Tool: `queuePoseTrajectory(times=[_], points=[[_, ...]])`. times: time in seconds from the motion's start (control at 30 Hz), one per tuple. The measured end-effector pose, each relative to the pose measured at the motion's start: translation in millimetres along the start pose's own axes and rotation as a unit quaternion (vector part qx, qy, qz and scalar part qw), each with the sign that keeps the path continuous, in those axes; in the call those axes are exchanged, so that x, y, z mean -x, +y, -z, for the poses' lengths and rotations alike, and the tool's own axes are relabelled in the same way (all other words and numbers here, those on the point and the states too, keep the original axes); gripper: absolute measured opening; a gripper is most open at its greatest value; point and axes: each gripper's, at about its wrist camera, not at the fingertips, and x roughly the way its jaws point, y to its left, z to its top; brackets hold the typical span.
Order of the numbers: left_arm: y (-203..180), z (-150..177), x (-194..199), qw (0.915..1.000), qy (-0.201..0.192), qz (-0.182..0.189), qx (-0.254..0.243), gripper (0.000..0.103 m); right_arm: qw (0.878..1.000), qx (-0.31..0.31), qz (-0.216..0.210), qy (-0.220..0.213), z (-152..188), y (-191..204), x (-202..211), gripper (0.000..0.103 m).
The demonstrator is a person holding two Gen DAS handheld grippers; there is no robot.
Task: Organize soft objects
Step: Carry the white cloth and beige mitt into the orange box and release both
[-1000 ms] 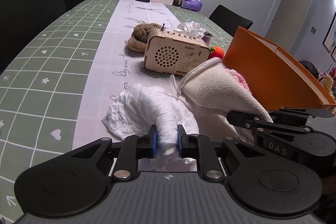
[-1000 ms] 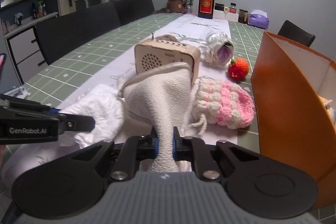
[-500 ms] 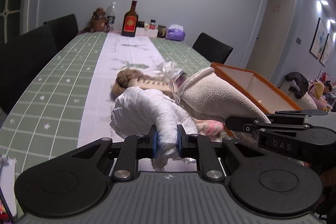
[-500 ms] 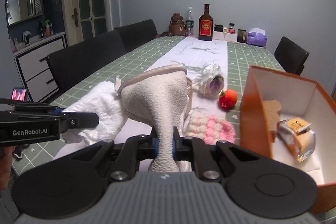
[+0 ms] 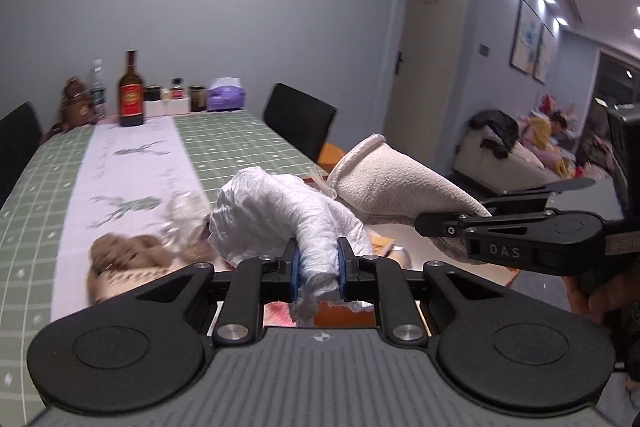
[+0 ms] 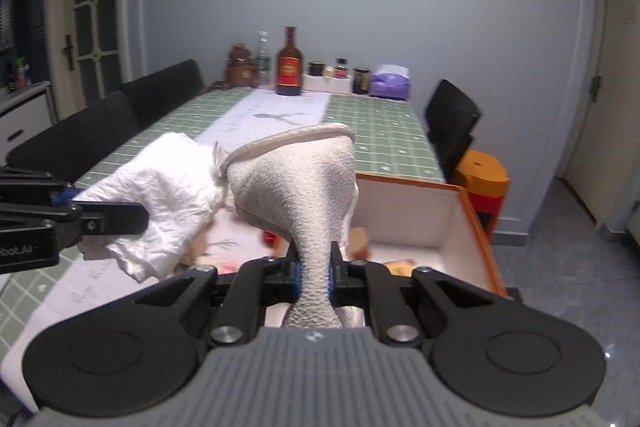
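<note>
Left gripper (image 5: 318, 273): its blue pads are pressed onto a crumpled white cloth (image 5: 280, 211), held up in the air above the table (image 5: 36, 195); the pinched end of the cloth hangs down behind the jaws.
Right gripper (image 6: 314, 273): nearly closed, it clamps the narrow end of a beige fleece pouch (image 6: 296, 183), also lifted clear of the table; the wide, hemmed mouth of the pouch points away from the camera.
Orange box (image 6: 476, 227): it stands at the right edge of the table, white inside; the pouch covers its left part, and the things on its floor are too blurred to name.
Under the cloths: in the left wrist view a brown fuzzy thing (image 5: 132, 253) and crinkled clear plastic (image 5: 182, 217) lie on the white runner, smeared by motion; what is directly below the grippers is hidden.
Far end of the table: a dark bottle (image 6: 289, 67), small jars and a purple tissue pack (image 6: 390, 81) stand there.
Person: only part of a hand (image 5: 600, 291) shows, at the right border of the left wrist view.
</note>
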Motion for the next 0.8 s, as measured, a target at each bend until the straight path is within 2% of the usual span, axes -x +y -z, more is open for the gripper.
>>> queuePoseTrajectory(times=[0.17, 0.37, 0.6, 0.8], points=[[-31, -18, -51, 0.9972, 0.05, 0.021, -0.051, 0.019, 0.999, -0.016, 0.028, 0.041, -3, -44, -24, 0.009], [-57, -18, -113, 0.9865, 0.129, 0.027, -0.098, 0.019, 0.995, -0.012, 0.048, 0.086, -3, -75, -67, 0.009], [-59, -10, -171, 0.9735, 0.199, 0.019, -0.111, 0.019, 0.99, -0.018, 0.033, 0.137, -9, -96, -122, 0.009], [-52, 0, -198, 0.9615, 0.254, 0.034, -0.099, 0.02, 0.985, -0.005, 0.052, 0.163, -12, -106, -157, 0.01]])
